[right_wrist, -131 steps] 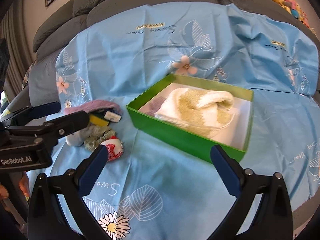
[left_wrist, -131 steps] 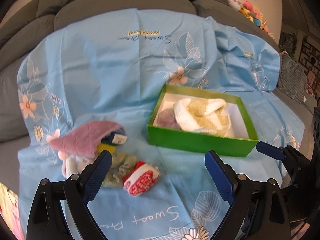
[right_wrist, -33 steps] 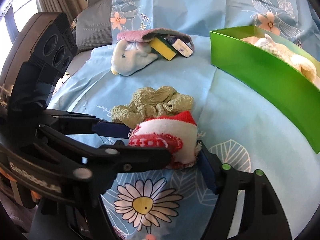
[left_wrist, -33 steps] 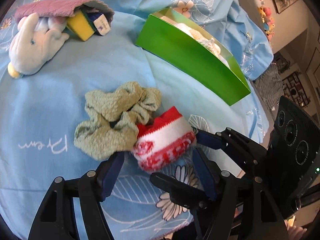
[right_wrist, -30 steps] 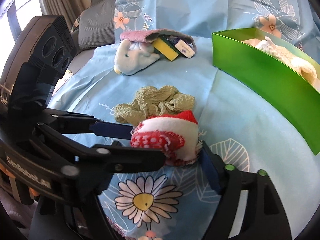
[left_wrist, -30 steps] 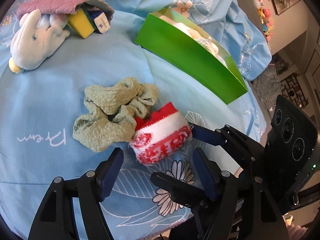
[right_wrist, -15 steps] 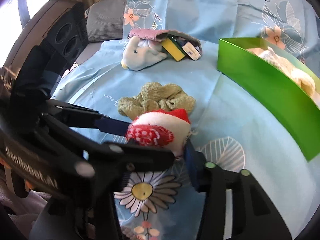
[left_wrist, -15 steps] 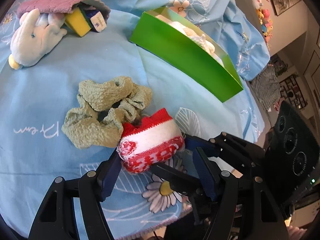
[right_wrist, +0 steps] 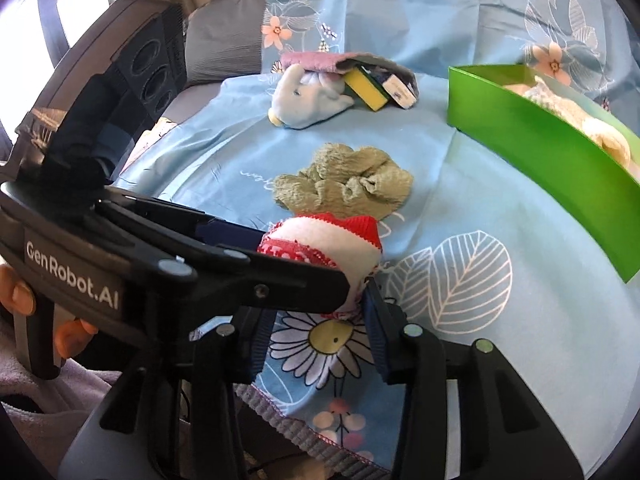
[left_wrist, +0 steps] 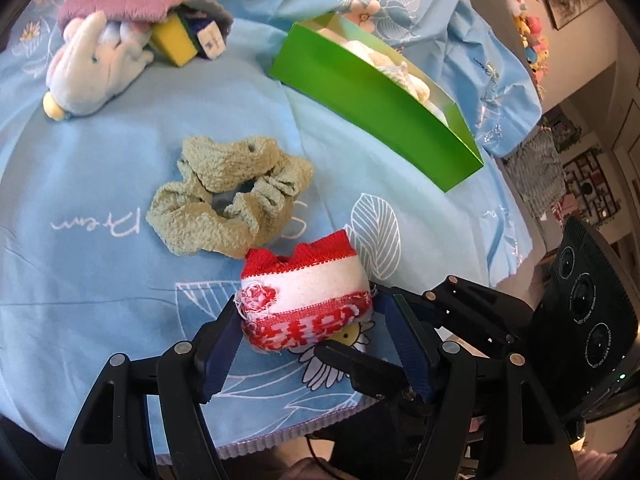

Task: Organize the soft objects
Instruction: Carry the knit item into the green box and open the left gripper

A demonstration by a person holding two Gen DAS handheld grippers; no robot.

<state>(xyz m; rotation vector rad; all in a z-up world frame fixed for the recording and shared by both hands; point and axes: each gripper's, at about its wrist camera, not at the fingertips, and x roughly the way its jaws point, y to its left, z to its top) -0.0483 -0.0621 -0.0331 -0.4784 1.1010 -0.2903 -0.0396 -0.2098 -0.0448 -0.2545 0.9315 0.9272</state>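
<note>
**A:** Where is the red-and-white sock (left_wrist: 304, 312)?

**B:** Near the front edge of the blue floral sheet (left_wrist: 100, 184), rolled into a bundle. The left gripper (left_wrist: 308, 340) has it pinched between its two blue pads, one on each side. From the right wrist view the same sock (right_wrist: 332, 248) sits just past the left gripper's black finger.

**A:** And the right gripper (right_wrist: 320, 340)?

**B:** Its pads are drawn close together right at the sock's near end. One pad touches the fabric, but the left gripper's finger covers the rest, so I cannot tell whether it is actually gripping.

**A:** What lies beyond the sock?

**B:** A sage-green scrunchie (left_wrist: 228, 196) lies just behind it, flat on the sheet. Far left, a pale blue plush toy (left_wrist: 88, 72) lies beside a yellow sponge (left_wrist: 174, 42), both partly under a pink towel (left_wrist: 120, 8).

**A:** And the box?

**B:** The green box (left_wrist: 376, 92) stands far right, well apart from the sock. A cream knitted item (left_wrist: 400, 68) shows over its rim. In the right wrist view the box (right_wrist: 540, 148) runs along the right side of the sheet.
</note>
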